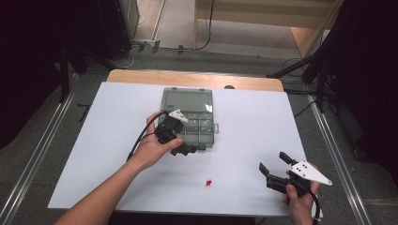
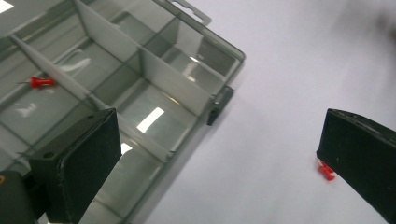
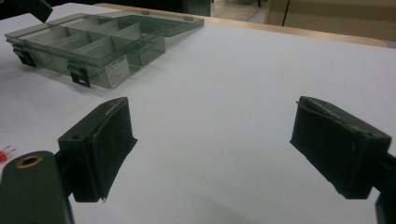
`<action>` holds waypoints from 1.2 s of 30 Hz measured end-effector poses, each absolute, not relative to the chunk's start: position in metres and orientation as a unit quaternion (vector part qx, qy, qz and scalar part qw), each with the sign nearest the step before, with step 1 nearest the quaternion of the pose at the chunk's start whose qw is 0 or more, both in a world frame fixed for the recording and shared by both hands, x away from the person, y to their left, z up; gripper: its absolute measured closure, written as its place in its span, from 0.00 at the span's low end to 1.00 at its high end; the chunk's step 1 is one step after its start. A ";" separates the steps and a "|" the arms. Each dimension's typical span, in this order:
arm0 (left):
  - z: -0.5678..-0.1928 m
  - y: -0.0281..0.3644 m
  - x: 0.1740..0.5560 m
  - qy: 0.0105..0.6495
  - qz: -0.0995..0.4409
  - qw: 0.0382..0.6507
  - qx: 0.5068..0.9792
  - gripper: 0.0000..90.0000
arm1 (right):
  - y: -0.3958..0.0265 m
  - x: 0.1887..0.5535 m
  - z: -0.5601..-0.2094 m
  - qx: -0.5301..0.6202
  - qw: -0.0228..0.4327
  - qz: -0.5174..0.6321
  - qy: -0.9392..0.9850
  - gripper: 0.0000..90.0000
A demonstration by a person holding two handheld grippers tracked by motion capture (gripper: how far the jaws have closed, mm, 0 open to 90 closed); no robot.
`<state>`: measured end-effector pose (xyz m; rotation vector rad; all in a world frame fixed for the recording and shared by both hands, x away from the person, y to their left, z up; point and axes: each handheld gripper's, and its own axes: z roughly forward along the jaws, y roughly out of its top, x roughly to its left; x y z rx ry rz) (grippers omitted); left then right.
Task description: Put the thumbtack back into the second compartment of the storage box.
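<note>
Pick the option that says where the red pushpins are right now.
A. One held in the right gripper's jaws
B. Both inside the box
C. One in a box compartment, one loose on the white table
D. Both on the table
C: the left gripper view shows one red pushpin lying in a compartment of the clear box, and another pushpin lies loose on the white table.

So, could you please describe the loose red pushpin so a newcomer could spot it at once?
Start at the white table and find the grey compartment box in its middle. Nearer the person, between both grippers, lies the pushpin on bare tabletop, unlike the other red pin inside a compartment.
</note>
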<state>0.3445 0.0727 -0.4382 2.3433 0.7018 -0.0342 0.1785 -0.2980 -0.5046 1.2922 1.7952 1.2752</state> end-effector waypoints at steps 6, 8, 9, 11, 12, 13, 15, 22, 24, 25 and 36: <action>-0.440 0.068 0.332 0.262 -0.016 0.340 0.903 0.00 | -0.298 0.178 -0.504 0.483 0.287 0.481 0.672 0.14; -0.442 0.067 0.329 0.260 -0.016 0.339 0.904 0.00 | -0.298 0.178 -0.504 0.482 0.288 0.482 0.673 0.13; -0.443 0.066 0.327 0.259 -0.016 0.338 0.905 0.00 | -0.298 0.178 -0.504 0.481 0.289 0.482 0.673 0.12; -0.445 0.065 0.325 0.256 -0.017 0.337 0.906 0.00 | -0.297 0.178 -0.503 0.481 0.288 0.481 0.674 0.09; -0.446 0.064 0.323 0.253 -0.017 0.334 0.908 0.00 | -0.297 0.178 -0.503 0.480 0.287 0.482 0.674 0.08; -0.447 0.064 0.321 0.253 -0.019 0.334 0.908 0.00 | -0.297 0.178 -0.503 0.480 0.287 0.483 0.674 0.07; -0.449 0.062 0.317 0.249 -0.021 0.332 0.910 0.00 | -0.297 0.178 -0.503 0.479 0.285 0.484 0.674 0.07; -0.454 0.057 0.304 0.242 -0.030 0.329 0.912 0.00 | -0.297 0.177 -0.503 0.479 0.284 0.484 0.675 0.06; -0.455 0.056 0.301 0.239 -0.031 0.330 0.913 0.00 | -0.298 0.177 -0.502 0.478 0.284 0.485 0.675 0.05; -0.455 0.055 0.299 0.241 -0.031 0.327 0.913 0.00 | -0.298 0.177 -0.502 0.479 0.283 0.486 0.674 0.04; -0.466 0.045 0.279 0.228 -0.040 0.313 0.921 0.00 | -0.298 0.177 -0.502 0.477 0.285 0.487 0.673 0.00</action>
